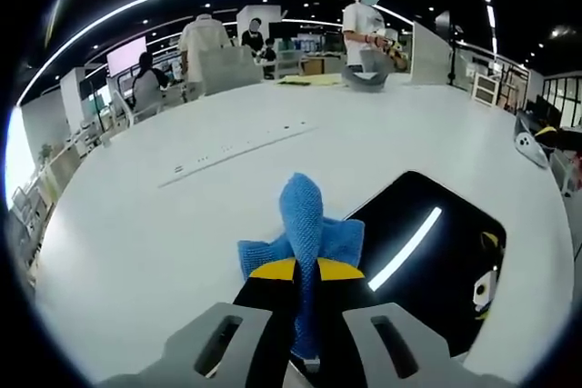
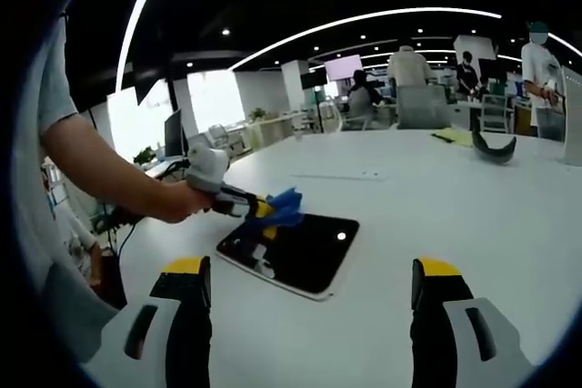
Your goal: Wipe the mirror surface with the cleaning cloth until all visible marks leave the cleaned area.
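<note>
Large white desk [image 2: 473,215], curved edge, mostly bare; office beyond with several people standing and seated well apart from the work area. Flat on the desk: rectangular mirror [image 2: 300,252] with rounded corners and pale rim, dark face reflecting a ceiling light strip in the left gripper view [image 1: 427,252]. Left claw [image 2: 259,209], seen from the right gripper view, held in a person's hand [image 2: 177,202] at the mirror's near-left corner, clamped on a blue cleaning cloth [image 1: 305,233]; cloth bunched and sticking out past the yellow tips, free folds hanging toward the glass. Whether the cloth is touching the glass: cannot tell. Right claw [image 2: 309,315] hovering above the desk short of the mirror, jaws spread wide, holding nothing. No marks resolvable on the glass from either view, so progress not judged. Risks, judged: mirror unsecured, so a sideways wipe likely to push it across the smooth desk unless braced by the free claw; cloth held by a narrow pinch, so drag could pull it loose or let hard yellow tips scrape the glass; bunched cloth gives a small contact patch, streaks or missed bands likely near the far edge. Containers: none on the desk near the mirror; dark curved object [image 2: 491,145] far off, possibly a tray, contents not discernible.
</note>
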`<act>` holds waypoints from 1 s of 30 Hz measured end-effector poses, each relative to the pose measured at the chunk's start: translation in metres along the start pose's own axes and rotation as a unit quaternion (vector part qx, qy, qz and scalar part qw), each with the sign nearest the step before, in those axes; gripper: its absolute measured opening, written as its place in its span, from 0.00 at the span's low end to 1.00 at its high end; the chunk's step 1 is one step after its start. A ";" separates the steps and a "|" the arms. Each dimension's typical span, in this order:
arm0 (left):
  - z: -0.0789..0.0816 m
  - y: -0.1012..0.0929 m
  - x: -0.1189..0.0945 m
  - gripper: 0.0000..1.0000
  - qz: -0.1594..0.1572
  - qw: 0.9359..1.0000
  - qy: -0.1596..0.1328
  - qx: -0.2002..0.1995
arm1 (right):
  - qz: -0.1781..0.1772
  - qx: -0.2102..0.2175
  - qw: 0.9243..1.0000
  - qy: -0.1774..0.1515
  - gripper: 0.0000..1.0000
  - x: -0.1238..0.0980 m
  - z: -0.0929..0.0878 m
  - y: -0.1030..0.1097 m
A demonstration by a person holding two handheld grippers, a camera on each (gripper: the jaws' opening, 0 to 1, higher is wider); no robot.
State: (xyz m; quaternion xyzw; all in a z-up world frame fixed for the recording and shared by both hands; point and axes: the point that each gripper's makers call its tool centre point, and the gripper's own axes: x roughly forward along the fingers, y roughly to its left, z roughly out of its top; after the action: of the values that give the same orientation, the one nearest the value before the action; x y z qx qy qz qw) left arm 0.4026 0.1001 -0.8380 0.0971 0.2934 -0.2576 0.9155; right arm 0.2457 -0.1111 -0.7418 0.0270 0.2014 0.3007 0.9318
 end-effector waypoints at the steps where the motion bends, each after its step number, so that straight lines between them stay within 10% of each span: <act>1: 0.000 0.000 0.000 0.04 0.000 1.000 0.000 -0.001 | 0.000 0.001 1.000 0.000 0.91 0.000 0.000 0.000; 30: 0.009 -0.027 0.012 0.04 -0.022 1.000 0.004 -0.011 | -0.002 0.009 1.000 0.000 0.91 -0.005 -0.009 -0.002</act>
State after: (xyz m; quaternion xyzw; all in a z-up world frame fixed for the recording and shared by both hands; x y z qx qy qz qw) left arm 0.4011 0.0695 -0.8379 0.0816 0.3023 -0.2738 0.9094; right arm 0.2395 -0.1164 -0.7490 0.0352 0.2038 0.2967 0.9323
